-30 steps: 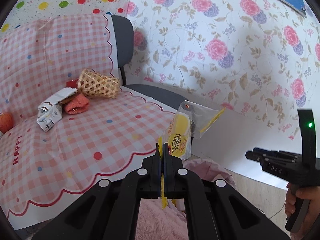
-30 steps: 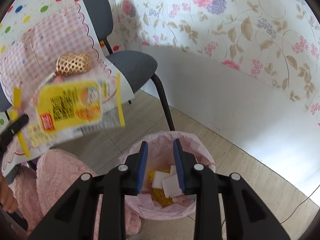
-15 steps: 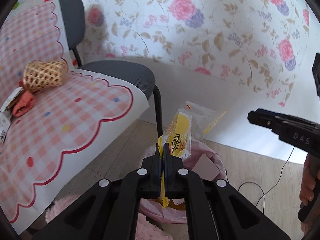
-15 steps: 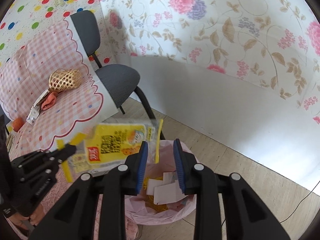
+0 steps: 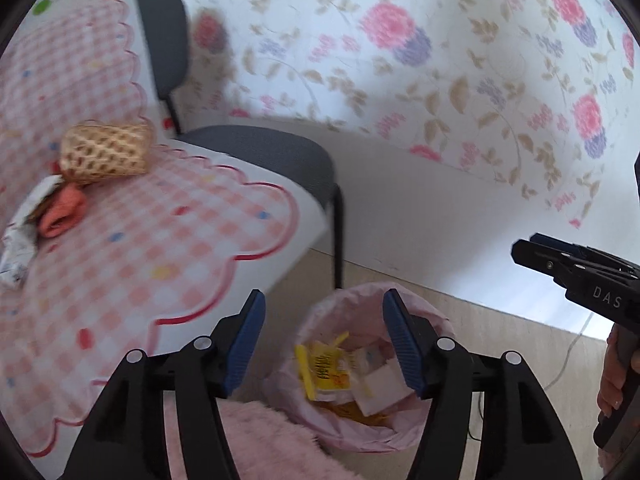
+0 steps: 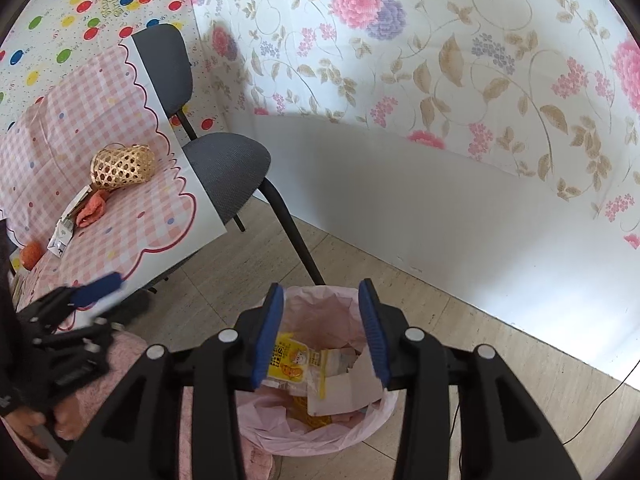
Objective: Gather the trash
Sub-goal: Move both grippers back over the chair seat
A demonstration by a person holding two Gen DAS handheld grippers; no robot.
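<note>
A yellow snack wrapper [image 5: 324, 368] [image 6: 288, 364] lies inside the pink-lined trash bin [image 5: 292, 396] [image 6: 280, 436], on top of white papers. My left gripper [image 5: 323, 300] hangs above the bin's near rim. Its jaws are opening and nothing is between them. My right gripper [image 6: 322, 290] also hovers over the bin from the other side, jaws opening a little and empty. In the left wrist view the right gripper [image 5: 560, 260] shows at the right edge, held by a hand. In the right wrist view the left gripper [image 6: 100, 284] shows at the left.
A grey chair [image 6: 228, 164] stands left of the bin, half under a pink checked cloth [image 6: 100, 120]. A woven basket [image 6: 122, 166], a crumpled white carton [image 6: 64, 236] and an orange rag [image 6: 92, 210] lie on the cloth. A pink fluffy fabric [image 5: 260, 440] is near the bin. A cable [image 6: 600, 408] crosses the floor.
My left gripper carried the yellow wrapper over the bin, then opened; the wrapper dropped into the bin. The right gripper's jaws widened slightly and it stayed above the bin.
</note>
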